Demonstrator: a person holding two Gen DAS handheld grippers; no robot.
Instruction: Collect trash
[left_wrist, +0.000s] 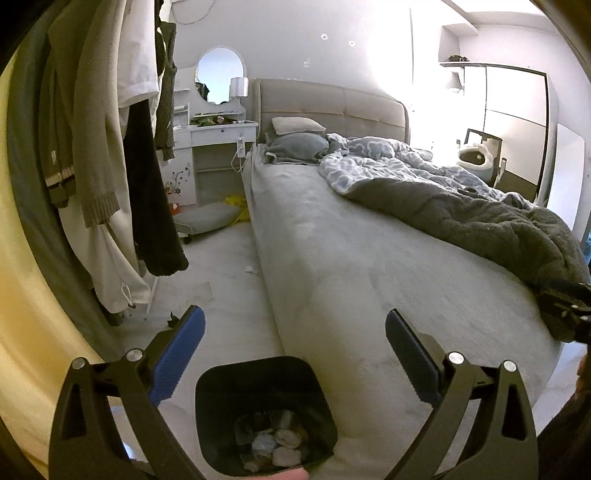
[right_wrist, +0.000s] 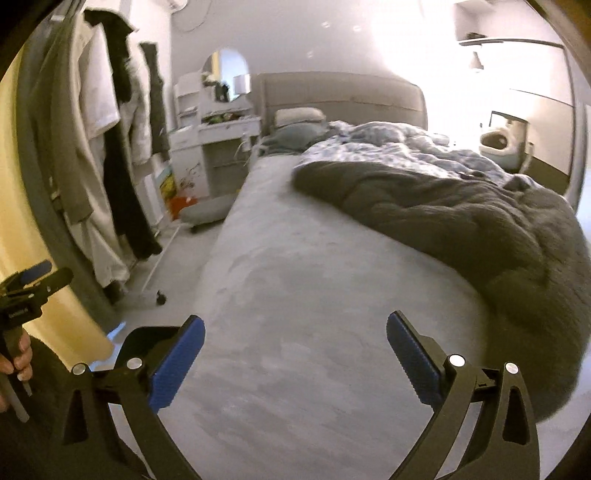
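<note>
While both the left gripper (left_wrist: 294, 332) and right gripper (right_wrist: 295, 332) gape empty, a black bin (left_wrist: 266, 413) of crumpled scraps stands at the bed's (left_wrist: 351, 266) corner, probably light, stiff-walled, best gripped by its rim.

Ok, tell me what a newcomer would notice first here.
The wide grey-sheeted bed fills the middle, with a rumpled dark grey blanket heaped on its right side. A black square trash bin holding crumpled paper scraps stands near the bed's foot, below the open left gripper.
</note>
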